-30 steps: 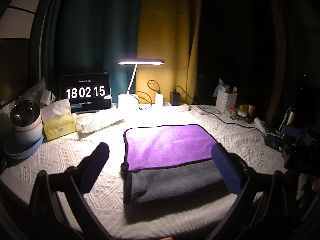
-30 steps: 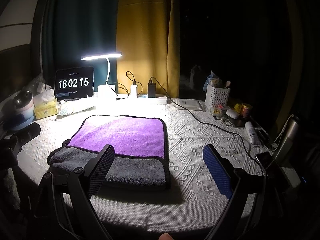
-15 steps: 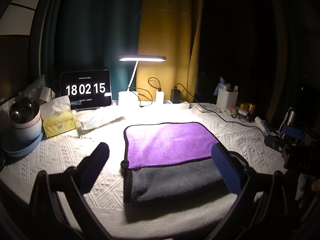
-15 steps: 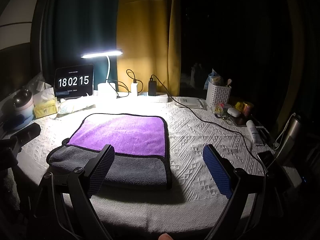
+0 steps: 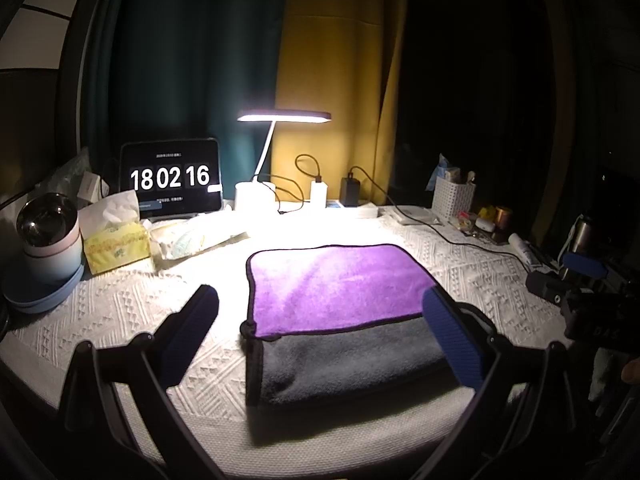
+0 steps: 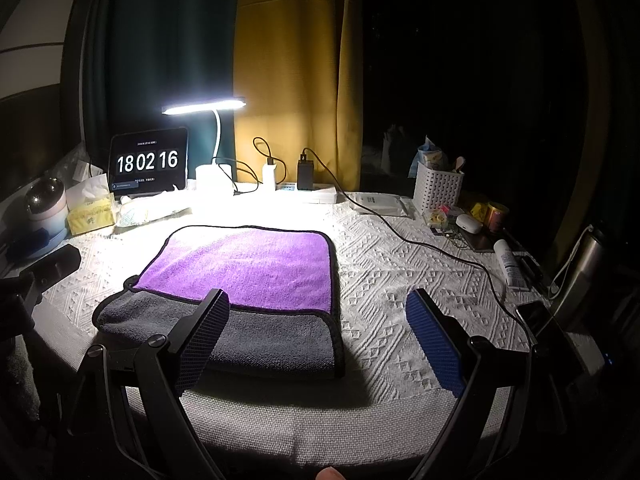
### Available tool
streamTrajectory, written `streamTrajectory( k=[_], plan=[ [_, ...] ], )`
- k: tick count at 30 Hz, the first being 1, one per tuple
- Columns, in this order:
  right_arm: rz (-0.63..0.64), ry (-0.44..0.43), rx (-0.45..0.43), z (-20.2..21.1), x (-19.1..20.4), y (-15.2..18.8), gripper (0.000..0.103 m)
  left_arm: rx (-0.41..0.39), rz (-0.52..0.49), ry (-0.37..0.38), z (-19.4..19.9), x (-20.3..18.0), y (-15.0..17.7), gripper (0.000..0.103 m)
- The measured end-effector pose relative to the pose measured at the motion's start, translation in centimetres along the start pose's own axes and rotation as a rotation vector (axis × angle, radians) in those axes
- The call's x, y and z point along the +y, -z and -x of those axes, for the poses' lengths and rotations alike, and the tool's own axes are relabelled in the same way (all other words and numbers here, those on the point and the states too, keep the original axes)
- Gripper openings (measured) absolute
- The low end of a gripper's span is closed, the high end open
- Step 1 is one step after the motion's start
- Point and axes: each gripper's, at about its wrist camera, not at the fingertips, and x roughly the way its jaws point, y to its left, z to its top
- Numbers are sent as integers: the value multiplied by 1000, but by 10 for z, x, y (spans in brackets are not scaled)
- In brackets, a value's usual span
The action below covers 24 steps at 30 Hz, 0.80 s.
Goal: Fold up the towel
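Observation:
A folded towel (image 5: 336, 280) lies flat on the white textured tablecloth (image 5: 120, 312), purple layer on top and grey layer showing along its near edge. It also shows in the right wrist view (image 6: 256, 264). My left gripper (image 5: 324, 328) is open and empty, held above the towel's near edge, its fingers straddling the towel's width. My right gripper (image 6: 320, 336) is open and empty, above the towel's near right corner. The right gripper's body also shows at the right edge of the left wrist view (image 5: 580, 276).
At the back stand a lit desk lamp (image 5: 280, 120), a tablet clock (image 5: 172, 180), a power strip with chargers (image 6: 304, 192) and a white basket (image 6: 438, 192). A tissue box (image 5: 116, 244) and a cup (image 5: 48, 236) are at left. A cable (image 6: 420, 244), tube (image 6: 508, 264), phone (image 6: 536, 316) lie right.
Both grippers stay nearly still above the towel's near edge, open. The view has shifted very slightly. The clock has changed from 18:02:15 to 18:02:16.

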Motion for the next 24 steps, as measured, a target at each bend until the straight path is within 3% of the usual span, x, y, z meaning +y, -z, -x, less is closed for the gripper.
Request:
streamTrajectory(
  k=[24],
  plan=[
    [-1, -6, 16, -9, 0, 4, 93, 36, 12, 12, -12, 5, 3, 102]
  ],
)
